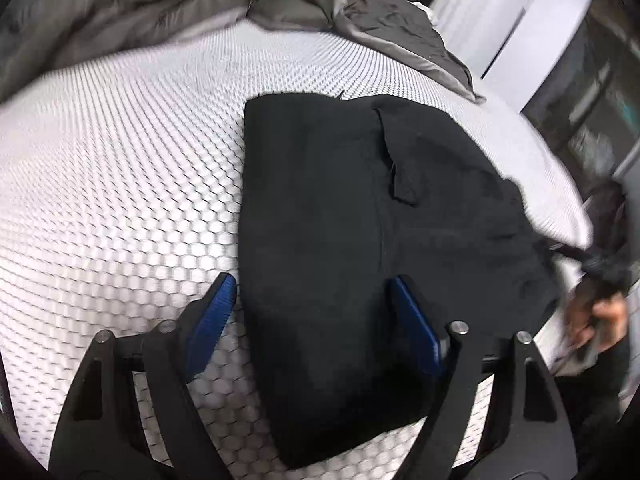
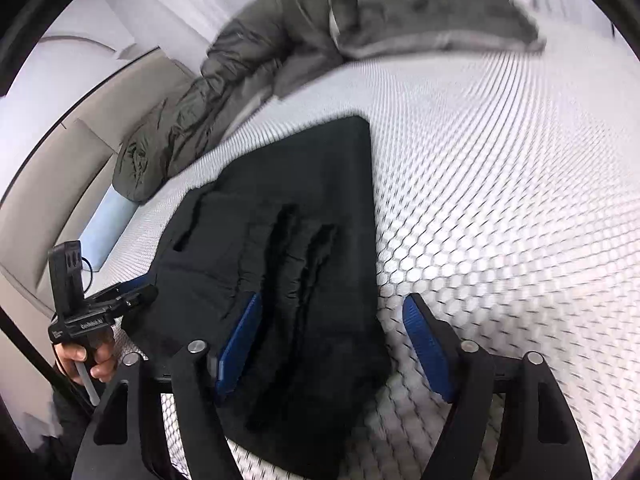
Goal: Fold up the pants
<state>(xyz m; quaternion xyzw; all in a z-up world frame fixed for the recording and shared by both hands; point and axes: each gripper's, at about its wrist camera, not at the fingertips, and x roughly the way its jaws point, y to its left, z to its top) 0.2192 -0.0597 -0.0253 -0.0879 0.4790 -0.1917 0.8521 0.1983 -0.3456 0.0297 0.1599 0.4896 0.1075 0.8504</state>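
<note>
Black pants [image 1: 360, 208] lie folded into a thick rectangle on a white honeycomb-patterned mattress [image 1: 120, 184]. In the left wrist view my left gripper [image 1: 314, 312] is open. It straddles the fold's near left corner, with one blue pad at the cloth's edge and the other over the cloth. In the right wrist view the pants [image 2: 288, 208] show a gathered, wrinkled band down the middle. My right gripper [image 2: 334, 344] is open over their near right part, its left pad above the cloth and its right pad over bare mattress. Neither gripper pinches the cloth.
A rumpled grey duvet [image 2: 256, 52] and a grey pillow [image 2: 432, 16] lie along the far side of the bed. A hand [image 2: 86, 360] holds the other gripper's handle at the left edge of the pants. The mattress edge [image 1: 560, 184] drops off at the right.
</note>
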